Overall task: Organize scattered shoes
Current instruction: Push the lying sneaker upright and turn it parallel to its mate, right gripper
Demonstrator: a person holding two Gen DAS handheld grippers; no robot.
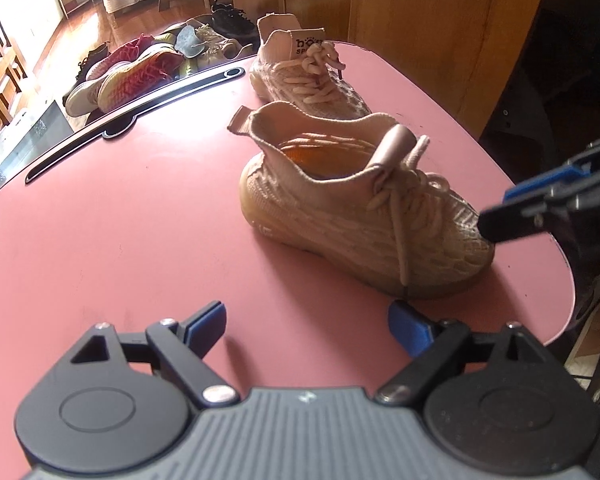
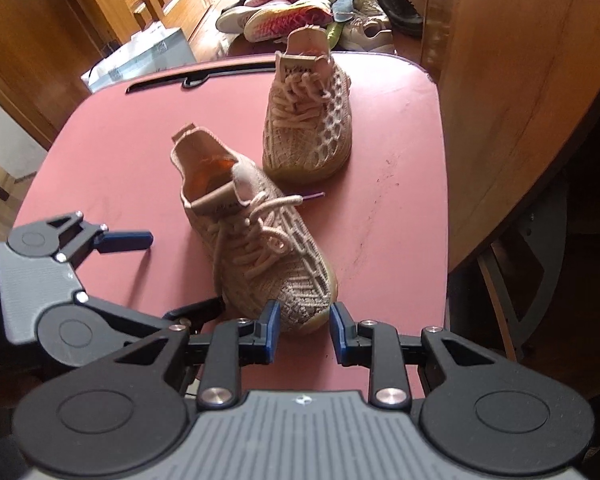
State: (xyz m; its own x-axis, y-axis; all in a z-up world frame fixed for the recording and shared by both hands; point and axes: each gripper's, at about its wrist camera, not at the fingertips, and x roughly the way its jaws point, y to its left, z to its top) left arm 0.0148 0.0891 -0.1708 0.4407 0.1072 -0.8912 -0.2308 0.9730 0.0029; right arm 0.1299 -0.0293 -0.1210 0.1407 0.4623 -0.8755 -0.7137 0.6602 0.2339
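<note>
While the left wrist view takes the near shoe (image 1: 364, 208) from its side, showing the gum-coloured sole, the sock-like knit collar and an orange insole, the right wrist view looks down its length from the toe and shows the open honeycomb weave of the upper and the thick, loosely tied laces. Both views show the far shoe (image 2: 308, 116), its mate, standing upright further back on the pink tabletop (image 1: 120, 220), clearly apart from the first; only the left view catches partial lettering on its tongue label.

The left gripper (image 1: 306, 324) hovers low over the table with its blue-padded jaws spread wide and nothing between them, the near shoe just ahead and to the right. The right gripper (image 2: 303, 330) has its jaws parted on either side of the near shoe's toe; whether a pad touches the knit is hard to say, since the toe looks blurred there.

A long dark slot (image 1: 132, 116) curves across the table's far edge. Beyond it, on the wooden floor, lies a pile of shoes (image 2: 316, 12), red, white, black and yellow-green. A wooden panel (image 2: 512, 100) stands along the right.
</note>
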